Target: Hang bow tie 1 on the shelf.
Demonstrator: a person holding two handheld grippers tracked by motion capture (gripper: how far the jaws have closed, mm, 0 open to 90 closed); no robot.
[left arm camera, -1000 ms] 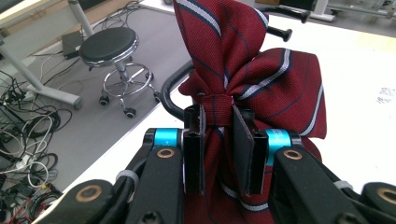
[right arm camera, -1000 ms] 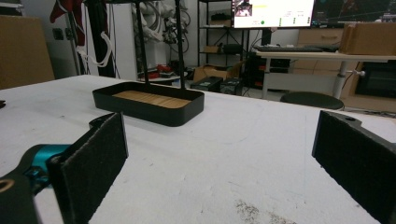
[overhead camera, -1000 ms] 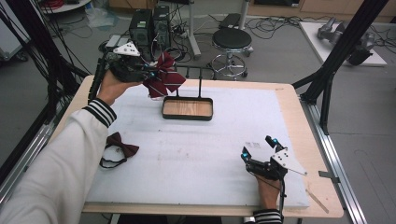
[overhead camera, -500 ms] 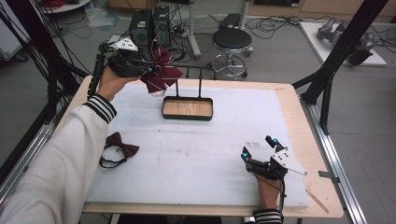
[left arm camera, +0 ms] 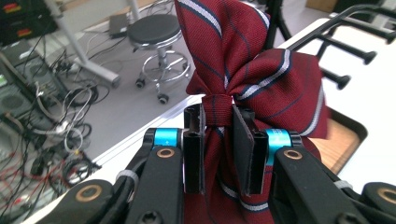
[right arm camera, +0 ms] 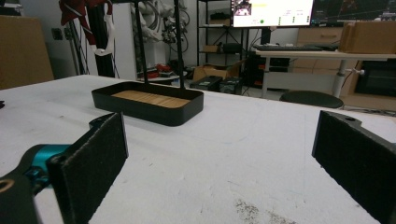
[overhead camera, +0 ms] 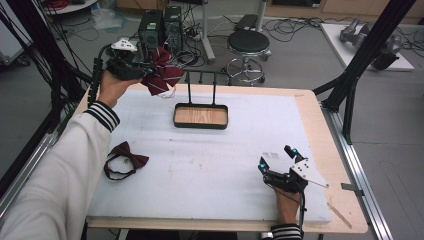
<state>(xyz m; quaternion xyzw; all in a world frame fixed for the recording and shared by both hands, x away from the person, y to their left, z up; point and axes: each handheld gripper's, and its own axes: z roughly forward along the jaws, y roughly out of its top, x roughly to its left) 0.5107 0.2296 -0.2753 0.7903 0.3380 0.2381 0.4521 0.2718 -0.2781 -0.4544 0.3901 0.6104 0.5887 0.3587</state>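
The left gripper (overhead camera: 145, 75) pinches a striped bow tie (overhead camera: 162, 75) above the counter's (overhead camera: 210, 170) far left corner. The right gripper (overhead camera: 277, 157) rests wide open near right. A stool (overhead camera: 248, 42) and cables (overhead camera: 295, 22) occupy the grey floor beyond.

Three cameras: one above us, one riding on each gripper.

From the high view we look forward and down over the whole white table (overhead camera: 210, 170), with the floor and a stool (overhead camera: 248, 42) beyond its far edge. The left gripper view sits very close behind its own jaws, raised off the table and facing the striped bow tie (left arm camera: 261, 79) with that same stool (left arm camera: 154, 30) behind. The right gripper view lies low, almost at table level, looking across the surface. All three views share the black tray stand (overhead camera: 201, 116) (left arm camera: 348, 135) (right arm camera: 148, 106).
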